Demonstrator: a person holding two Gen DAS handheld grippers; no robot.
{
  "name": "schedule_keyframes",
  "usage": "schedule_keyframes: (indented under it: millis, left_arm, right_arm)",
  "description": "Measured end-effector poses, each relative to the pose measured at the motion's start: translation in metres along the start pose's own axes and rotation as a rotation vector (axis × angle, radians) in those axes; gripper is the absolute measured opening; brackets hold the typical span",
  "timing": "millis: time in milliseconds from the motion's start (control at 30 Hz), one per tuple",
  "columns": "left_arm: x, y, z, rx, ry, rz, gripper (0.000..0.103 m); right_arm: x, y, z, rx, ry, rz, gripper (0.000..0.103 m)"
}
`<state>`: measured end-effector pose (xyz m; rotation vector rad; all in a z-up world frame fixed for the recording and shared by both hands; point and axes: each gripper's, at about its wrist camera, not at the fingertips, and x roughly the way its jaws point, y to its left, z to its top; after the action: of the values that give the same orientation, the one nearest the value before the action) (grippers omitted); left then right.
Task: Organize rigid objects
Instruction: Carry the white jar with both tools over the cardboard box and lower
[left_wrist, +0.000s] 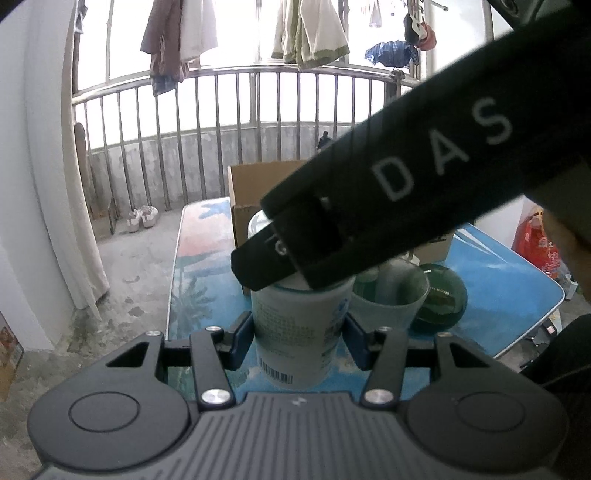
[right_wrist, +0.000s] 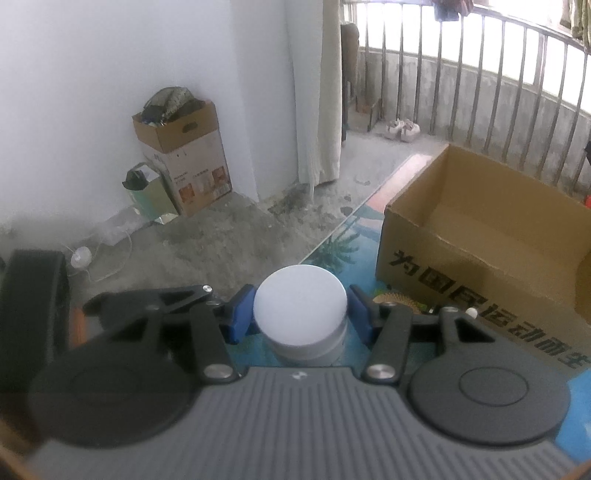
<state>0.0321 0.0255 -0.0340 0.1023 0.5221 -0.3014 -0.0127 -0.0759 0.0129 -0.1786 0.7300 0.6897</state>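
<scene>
A white container with a printed label and barcode stands upright between my left gripper's blue pads, which press on its sides. From the upper right, my right gripper reaches across and covers the container's top. In the right wrist view, my right gripper is shut on a round white cap, one blue pad against each side. The container body under the cap is mostly hidden. An open, empty cardboard box stands just beyond on the blue table.
A clear glass and a dark green round object stand right of the container on the table. A round brush lies by the box's front. Beyond the table's left edge are concrete floor, a railing, shoes and boxes.
</scene>
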Motion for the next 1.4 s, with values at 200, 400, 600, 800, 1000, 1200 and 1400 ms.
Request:
schedule_keyframes:
  millis: [200, 400, 600, 800, 1000, 1200, 1400]
  left_arm:
    - [-0.007, -0.011, 0.004, 0.016, -0.021, 0.028, 0.054]
    - [-0.017, -0.021, 0.010, 0.033, -0.042, 0.073, 0.054]
    - [-0.020, -0.027, 0.019, 0.032, -0.062, 0.093, 0.054]
    - [-0.020, -0.033, 0.029, 0.061, -0.074, 0.083, 0.054]
    - [-0.020, -0.038, 0.041, 0.089, -0.101, 0.060, 0.054]
    - [-0.016, -0.041, 0.055, 0.118, -0.133, 0.029, 0.054]
    - [-0.006, -0.039, 0.064, 0.138, -0.139, -0.011, 0.054]
  right_arm:
    - [-0.018, 0.001, -0.001, -0.015, -0.034, 0.011, 0.053]
    - [-0.038, 0.002, 0.001, -0.028, -0.071, 0.028, 0.053]
    - [-0.056, 0.002, 0.006, -0.055, -0.100, 0.042, 0.053]
    - [-0.077, 0.001, 0.011, -0.070, -0.135, 0.022, 0.053]
    - [-0.098, -0.004, 0.019, -0.087, -0.163, -0.017, 0.053]
    - [-0.122, -0.015, 0.033, -0.081, -0.201, -0.058, 0.053]
    - [-0.133, -0.035, 0.049, -0.048, -0.209, -0.071, 0.053]
